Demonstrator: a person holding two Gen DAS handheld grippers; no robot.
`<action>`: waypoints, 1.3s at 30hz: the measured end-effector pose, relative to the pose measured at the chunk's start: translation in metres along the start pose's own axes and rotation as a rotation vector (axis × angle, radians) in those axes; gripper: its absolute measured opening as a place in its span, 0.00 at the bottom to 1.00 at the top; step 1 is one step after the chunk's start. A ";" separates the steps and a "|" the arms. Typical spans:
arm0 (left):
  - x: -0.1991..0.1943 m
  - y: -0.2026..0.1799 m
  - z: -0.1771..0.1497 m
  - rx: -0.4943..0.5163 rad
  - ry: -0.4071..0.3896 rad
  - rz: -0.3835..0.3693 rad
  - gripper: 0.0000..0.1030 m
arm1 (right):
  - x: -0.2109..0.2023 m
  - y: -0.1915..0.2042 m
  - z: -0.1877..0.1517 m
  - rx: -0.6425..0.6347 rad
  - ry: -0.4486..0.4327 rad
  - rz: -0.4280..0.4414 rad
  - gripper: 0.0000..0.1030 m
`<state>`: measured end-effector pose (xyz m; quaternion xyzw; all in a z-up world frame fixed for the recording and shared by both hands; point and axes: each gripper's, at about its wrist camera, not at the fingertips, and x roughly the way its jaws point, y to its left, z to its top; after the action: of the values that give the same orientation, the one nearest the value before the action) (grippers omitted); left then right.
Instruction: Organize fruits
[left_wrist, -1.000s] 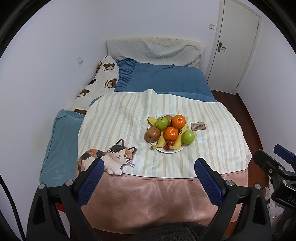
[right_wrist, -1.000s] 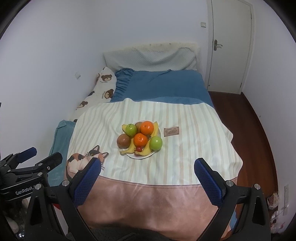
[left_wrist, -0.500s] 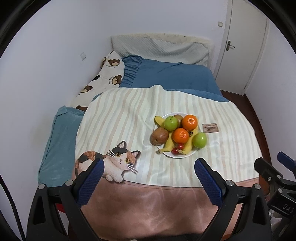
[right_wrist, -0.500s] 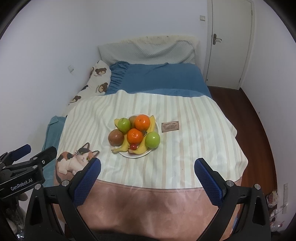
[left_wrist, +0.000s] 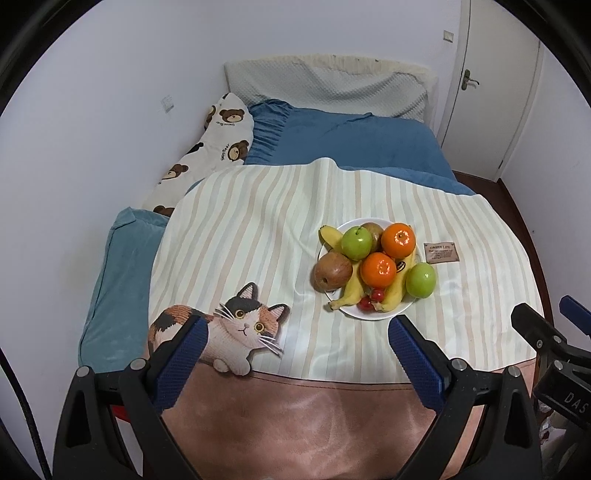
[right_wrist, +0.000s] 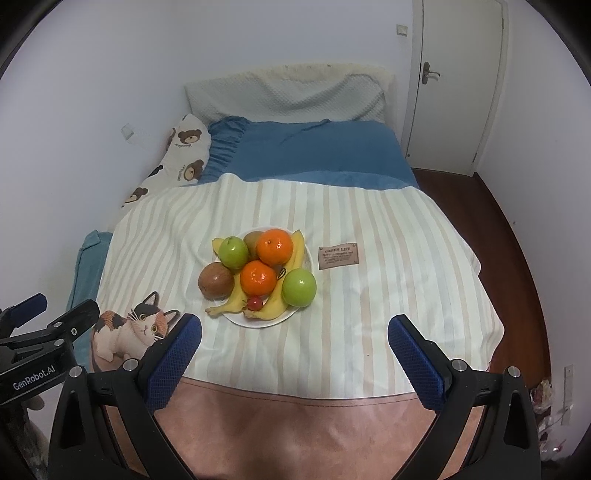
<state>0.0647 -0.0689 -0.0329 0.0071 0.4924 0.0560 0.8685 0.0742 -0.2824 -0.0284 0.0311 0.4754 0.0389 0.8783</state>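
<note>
A white plate (left_wrist: 369, 316) (right_wrist: 236, 319) of fruit sits on the striped cloth on the bed. It holds two oranges (left_wrist: 378, 269) (right_wrist: 258, 277), two green apples (left_wrist: 421, 279) (right_wrist: 299, 287), a brown pear (left_wrist: 332, 271) (right_wrist: 216, 282), bananas (left_wrist: 351, 290) (right_wrist: 275, 306), a kiwi and small red fruits (right_wrist: 255, 303). My left gripper (left_wrist: 295, 328) is open and empty, held above the cloth's near edge, left of the plate. My right gripper (right_wrist: 294, 328) is open and empty, short of the plate.
The striped cloth (left_wrist: 251, 236) has a cat print (left_wrist: 236, 328) at front left and a brown label (right_wrist: 338, 255) right of the plate. Blue bedding, a bear pillow (left_wrist: 221, 144) and a grey pillow lie behind. A white door (right_wrist: 458, 81) and wooden floor are on the right.
Both grippers have moved closer to the plate, which now looks larger in both views. The left view has swung left, so the plate sits further right. Both stay open.
</note>
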 end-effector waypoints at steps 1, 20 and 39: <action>0.001 -0.001 0.000 0.003 0.002 -0.001 0.97 | 0.002 0.000 0.000 -0.001 0.002 -0.001 1.00; 0.005 -0.009 0.000 0.025 0.007 -0.027 0.97 | 0.003 -0.001 0.001 0.002 0.004 -0.004 1.00; 0.003 -0.010 -0.001 0.034 0.003 -0.033 0.97 | 0.004 -0.002 0.000 0.007 0.003 -0.007 1.00</action>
<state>0.0664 -0.0785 -0.0363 0.0136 0.4948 0.0335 0.8683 0.0767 -0.2840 -0.0319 0.0321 0.4771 0.0341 0.8776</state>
